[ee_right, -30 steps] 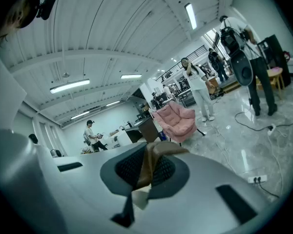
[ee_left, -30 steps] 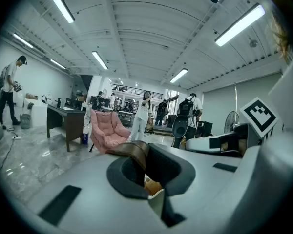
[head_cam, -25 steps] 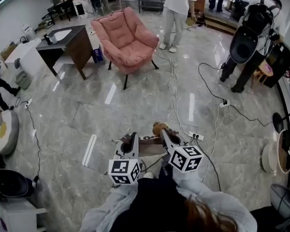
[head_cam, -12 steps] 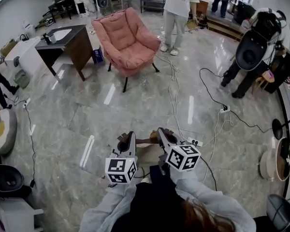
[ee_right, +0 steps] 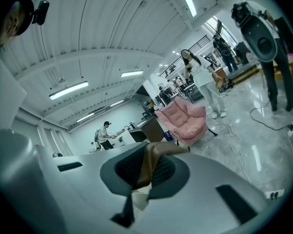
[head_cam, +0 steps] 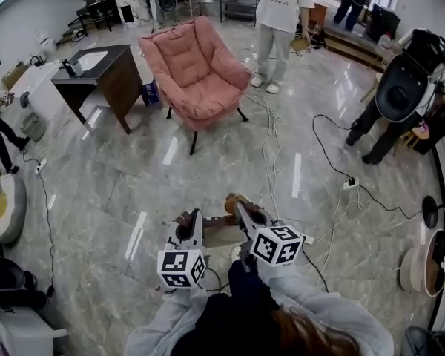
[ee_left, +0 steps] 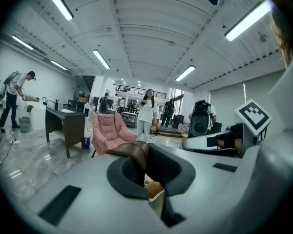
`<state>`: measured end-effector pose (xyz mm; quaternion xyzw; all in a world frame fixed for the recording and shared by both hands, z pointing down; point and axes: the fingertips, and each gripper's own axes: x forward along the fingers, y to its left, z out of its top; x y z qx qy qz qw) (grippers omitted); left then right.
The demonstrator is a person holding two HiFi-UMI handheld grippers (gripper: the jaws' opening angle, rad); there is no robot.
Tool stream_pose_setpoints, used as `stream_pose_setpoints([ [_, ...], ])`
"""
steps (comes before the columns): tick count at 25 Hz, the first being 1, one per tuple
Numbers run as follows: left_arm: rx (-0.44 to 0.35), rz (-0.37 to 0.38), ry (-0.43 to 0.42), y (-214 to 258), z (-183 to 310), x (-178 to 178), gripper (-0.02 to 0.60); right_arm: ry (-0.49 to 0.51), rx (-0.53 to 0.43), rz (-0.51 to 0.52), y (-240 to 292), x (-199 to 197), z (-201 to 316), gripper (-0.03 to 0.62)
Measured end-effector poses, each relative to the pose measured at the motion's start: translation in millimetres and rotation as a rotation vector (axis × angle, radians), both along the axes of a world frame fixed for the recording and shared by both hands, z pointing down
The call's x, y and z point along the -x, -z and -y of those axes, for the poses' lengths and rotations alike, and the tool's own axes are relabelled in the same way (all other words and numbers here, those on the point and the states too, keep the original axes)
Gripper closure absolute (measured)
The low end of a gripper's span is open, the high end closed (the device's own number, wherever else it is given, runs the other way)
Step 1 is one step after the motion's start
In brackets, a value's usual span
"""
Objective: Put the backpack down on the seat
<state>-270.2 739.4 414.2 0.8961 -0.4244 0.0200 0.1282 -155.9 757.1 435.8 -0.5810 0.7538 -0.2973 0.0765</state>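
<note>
My left tool [ee_left: 144,156] had its jaws closed tight on a brown leather strap [ee_left: 133,151], which ran up between the dark pads and folded over their top edge. My right tool [ee_right: 147,165] was clamped the same way on a brown strap, with a bit of cream material showing below the pads. I could not tell whether both tools pinched one strap or two.

In the head view the left tool [head_cam: 188,225] and the right tool [head_cam: 242,212] stood close together in front of my body, both pointing forward, each with its black-and-white marker cube nearest to me. The brown and cream backpack [head_cam: 219,231] hung between them, up off the grey marble floor [head_cam: 133,169] and not resting on anything.

The pink padded armchair [head_cam: 196,65] stood well apart from the backpack, straight ahead across the floor, its seat bare. Both tool views showed that chair beyond the jaws.

A dark wooden table [head_cam: 104,69] stood just to the left of the armchair. A person in a white T-shirt [head_cam: 280,13] stood behind the chair on its right. Black cables [head_cam: 330,150] trailed over the floor to my right, one ending at a white power strip [head_cam: 350,184].
</note>
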Motion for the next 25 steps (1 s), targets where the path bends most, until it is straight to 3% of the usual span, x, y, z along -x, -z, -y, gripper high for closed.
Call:
stream_pose_setpoints([
  [12, 0.030, -0.023, 0.044, -10, 108, -61, 0.566, 0.057, 0.025, -0.018, -10, -60, 108, 0.583],
  [25, 0.032, -0.005, 0.010, -12, 136, -102, 0.566, 0.021, 0.026, 0.014, -11, -101, 134, 0.583],
])
